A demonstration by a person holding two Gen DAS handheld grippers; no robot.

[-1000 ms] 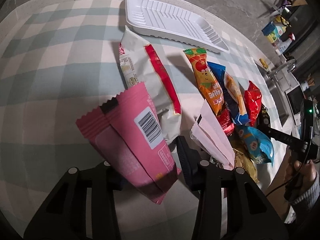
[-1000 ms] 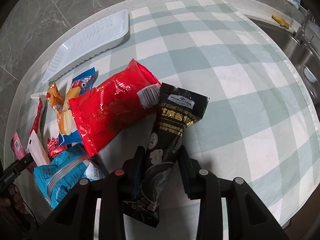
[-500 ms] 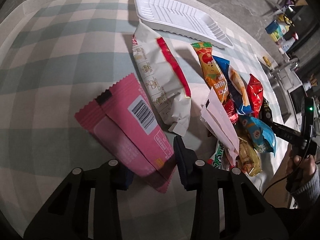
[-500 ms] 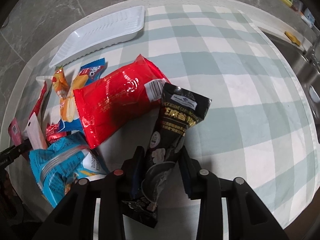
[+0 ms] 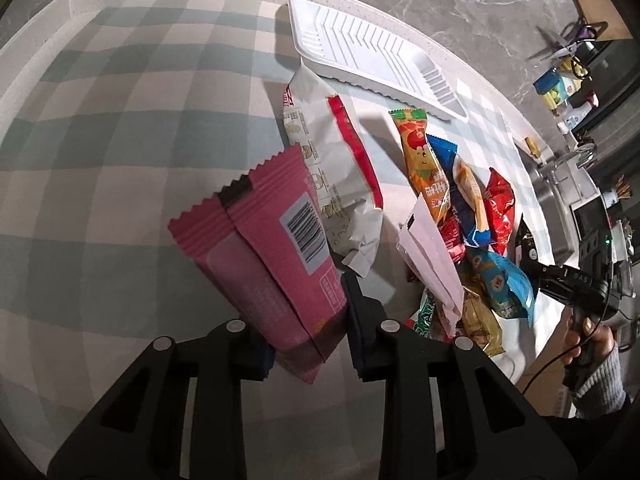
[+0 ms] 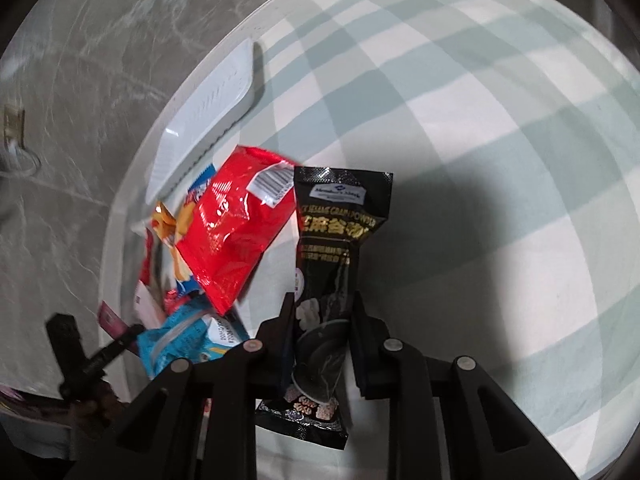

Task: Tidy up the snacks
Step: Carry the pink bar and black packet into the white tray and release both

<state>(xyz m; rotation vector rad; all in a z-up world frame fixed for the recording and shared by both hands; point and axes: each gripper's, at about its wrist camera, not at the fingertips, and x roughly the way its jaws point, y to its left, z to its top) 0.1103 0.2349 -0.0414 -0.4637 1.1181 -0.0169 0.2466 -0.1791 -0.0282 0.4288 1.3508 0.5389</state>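
- My left gripper point(image 5: 306, 320) is clamped on the lower end of the pink packet point(image 5: 276, 256), raised above the checked cloth point(image 5: 100, 168).
- My right gripper point(image 6: 320, 340) pinches the black sachet point(image 6: 332, 256) mid-length.
- Beyond both: the snack pile point(image 5: 460, 216) and the white tray point(image 5: 372, 52).

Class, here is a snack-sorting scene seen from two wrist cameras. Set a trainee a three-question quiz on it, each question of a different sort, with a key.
1. True or false: the white tray already holds snacks.
2. Which packet does the left gripper grip? A) pink packet B) orange packet
3. Fill in: the right gripper grips the ____ packet.

Key: 1 false; 2 A; 3 black.
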